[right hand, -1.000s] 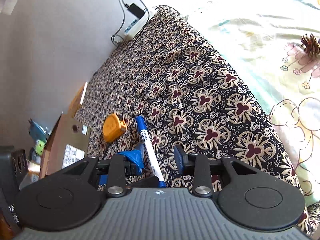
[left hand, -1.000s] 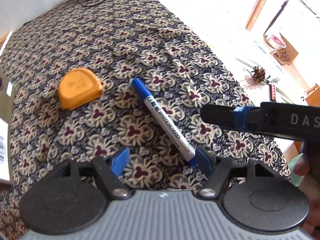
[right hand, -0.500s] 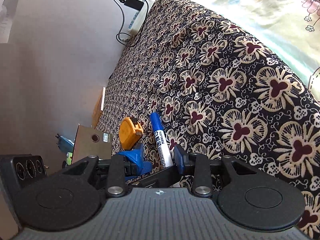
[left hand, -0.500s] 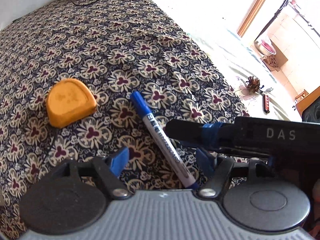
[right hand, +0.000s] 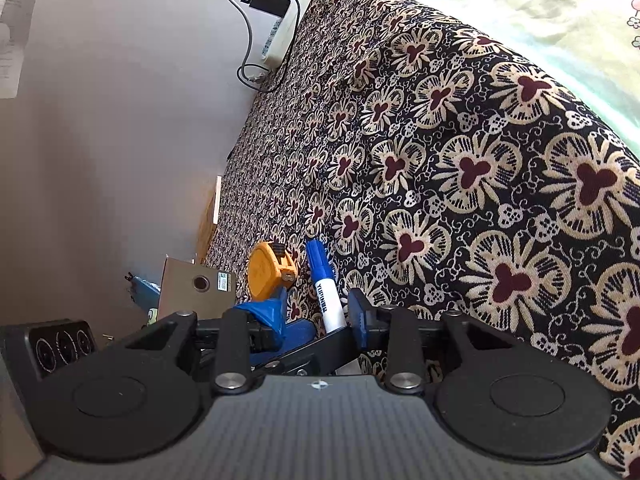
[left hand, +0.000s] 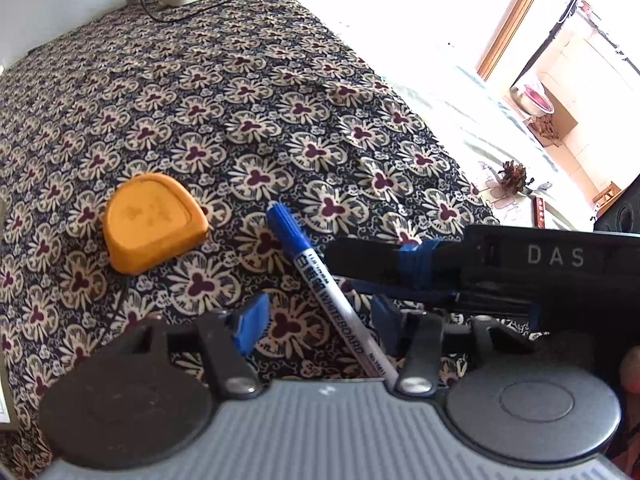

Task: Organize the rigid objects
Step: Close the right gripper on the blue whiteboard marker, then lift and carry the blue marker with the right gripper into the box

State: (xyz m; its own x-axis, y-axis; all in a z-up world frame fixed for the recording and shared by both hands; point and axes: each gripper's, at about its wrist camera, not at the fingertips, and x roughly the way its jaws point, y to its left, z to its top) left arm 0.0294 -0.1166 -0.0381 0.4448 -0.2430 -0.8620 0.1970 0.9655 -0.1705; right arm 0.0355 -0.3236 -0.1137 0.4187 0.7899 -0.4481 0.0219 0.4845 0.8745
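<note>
Left gripper (left hand: 320,320) released around whiteboard marker (left hand: 320,280), right gripper (right hand: 316,312) released astride marker, orange tape measure (left hand: 152,222) beside, floral bedspread (left hand: 240,100).

Whiteboard marker (left hand: 320,280): near end hidden under the left gripper (left hand: 318,322) body in the left wrist view, and in the right wrist view its lower barrel is covered by black gripper parts, so contact between marker and either gripper's fingers cannot be read. Orange tape measure (right hand: 267,276): near side blocked by a blue finger pad (right hand: 272,316) in the right wrist view; small label print unreadable. Cardboard box (right hand: 192,292), far left: partly hidden, sticker too small to read; window area overexposed in the left wrist view.
</note>
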